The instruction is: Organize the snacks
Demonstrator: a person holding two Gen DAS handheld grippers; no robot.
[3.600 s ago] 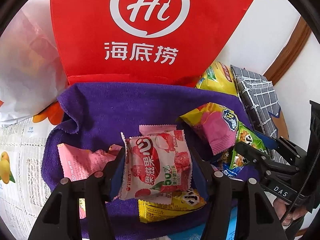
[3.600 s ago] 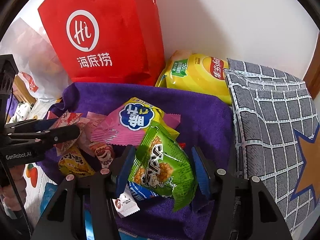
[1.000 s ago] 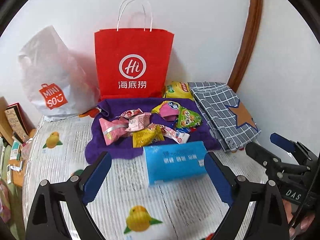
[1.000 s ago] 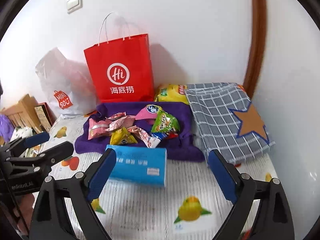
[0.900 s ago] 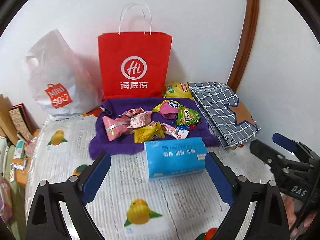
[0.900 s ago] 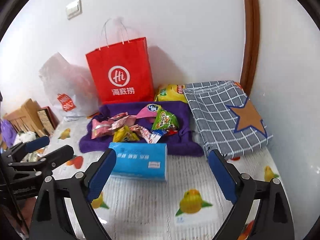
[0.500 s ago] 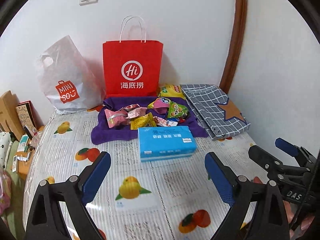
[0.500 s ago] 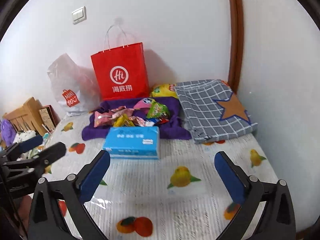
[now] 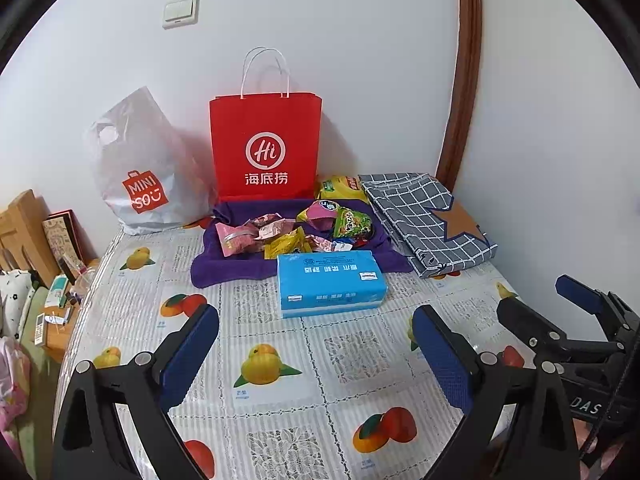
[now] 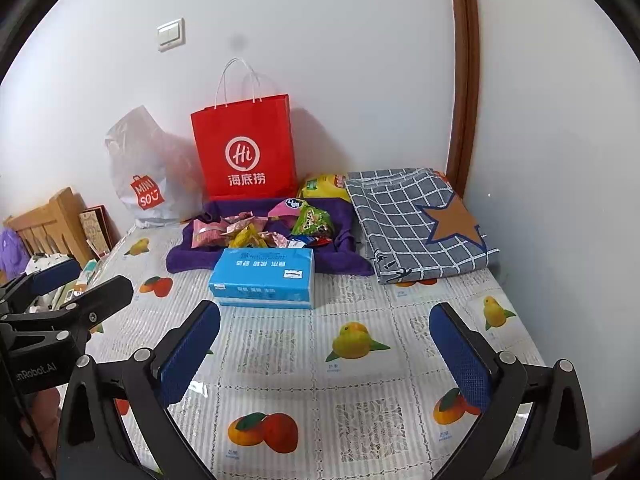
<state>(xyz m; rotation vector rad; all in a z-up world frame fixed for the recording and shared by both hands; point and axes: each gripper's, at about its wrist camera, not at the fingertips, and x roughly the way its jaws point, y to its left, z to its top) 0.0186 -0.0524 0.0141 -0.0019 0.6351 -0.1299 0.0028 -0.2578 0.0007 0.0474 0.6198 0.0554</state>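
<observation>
Several small snack packets (image 9: 288, 232) (image 10: 260, 228) lie heaped on a purple towel (image 9: 224, 270) (image 10: 192, 258) at the back of the table. Among them are a green packet (image 9: 352, 222) (image 10: 312, 218) and pink ones (image 9: 234, 238). A yellow chip bag (image 9: 342, 188) (image 10: 324, 186) lies behind the towel. My left gripper (image 9: 316, 354) hangs open over the tablecloth, well in front of the snacks, nothing between its fingers. My right gripper (image 10: 326, 350) is open too and empty. Each gripper shows at the edge of the other's view (image 9: 580, 320) (image 10: 68, 284).
A blue tissue box (image 9: 330, 282) (image 10: 264, 276) stands in front of the towel. A red paper bag (image 9: 266, 148) (image 10: 244, 152) and a white plastic bag (image 9: 144, 176) (image 10: 148, 176) lean on the wall. A folded grey checked cloth (image 9: 424, 216) (image 10: 412, 216) lies right. The fruit-print tablecloth (image 9: 280, 360) covers the table.
Both grippers have pulled back from the towel, so the snacks look smaller and farther away. The snacks they held several seconds ago lie on the towel.
</observation>
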